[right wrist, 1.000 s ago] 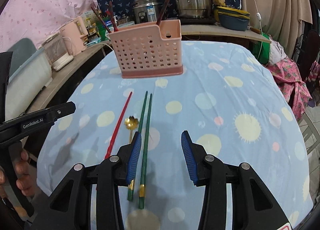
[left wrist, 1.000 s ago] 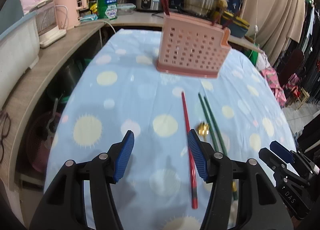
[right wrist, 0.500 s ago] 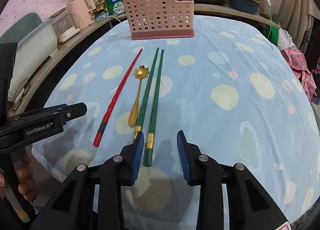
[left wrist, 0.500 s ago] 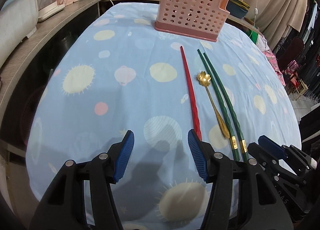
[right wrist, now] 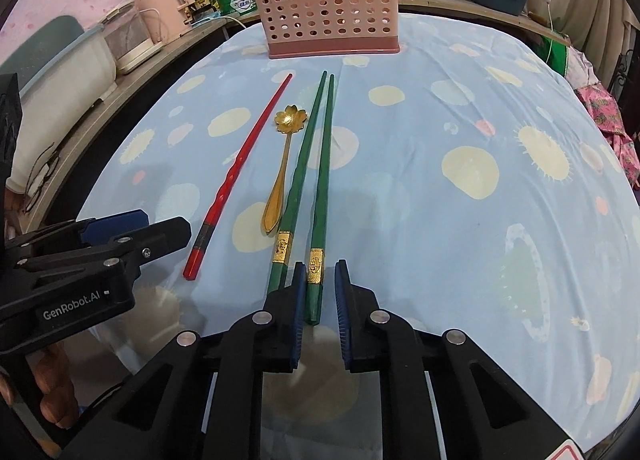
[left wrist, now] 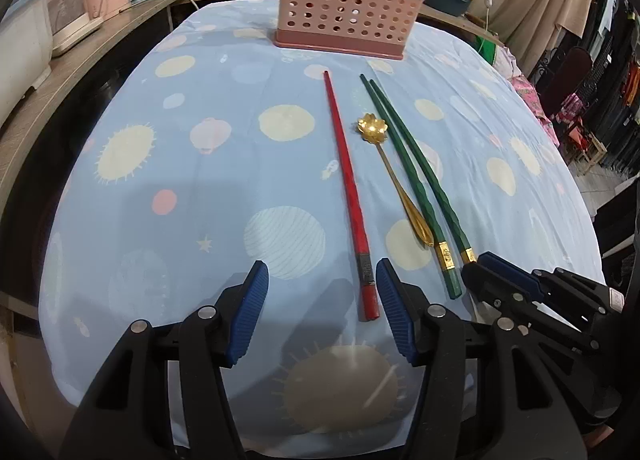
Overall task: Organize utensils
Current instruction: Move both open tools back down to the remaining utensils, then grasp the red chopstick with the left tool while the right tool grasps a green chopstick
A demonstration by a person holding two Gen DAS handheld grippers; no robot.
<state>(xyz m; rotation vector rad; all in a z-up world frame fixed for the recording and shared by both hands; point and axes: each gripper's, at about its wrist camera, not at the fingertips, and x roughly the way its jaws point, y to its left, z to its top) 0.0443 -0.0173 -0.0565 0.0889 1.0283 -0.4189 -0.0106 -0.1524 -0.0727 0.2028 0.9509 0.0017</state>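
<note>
Right wrist view: right gripper [right wrist: 318,292], black moulded plastic with ribbed blue pads, jaws closing around the blunt end of the right-hand green chopstick [right wrist: 320,195]; the chopstick sits between the pads, and a narrow gap shows on its right side. Second green chopstick [right wrist: 298,175] lies just beside the first, nearly parallel, its end just outside the left pad; both are slender, faceted, tapering toward the far tips, each with a gold band near the thick end. Gold spoon [right wrist: 282,167], polished metal, flower-shaped bowl, thin stem widening to a teardrop handle, lies just left of the green pair. Red chopstick [right wrist: 236,175], glossy, lightly twisted along its shaft, with a dark band near the thick end, lies left of the spoon. All four rest flat on a light blue tablecloth [right wrist: 420,219], soft and faintly creased, printed with pale suns and planets. Utensil holder [right wrist: 332,7], pink plastic, rectangular, perforated with round holes, stands upright at the far side of the cloth, beyond the tips. Left gripper [left wrist: 322,310], same build, stands about half open and holds nothing; the red chopstick's thick end lies on the cloth just inside its right pad.
</note>
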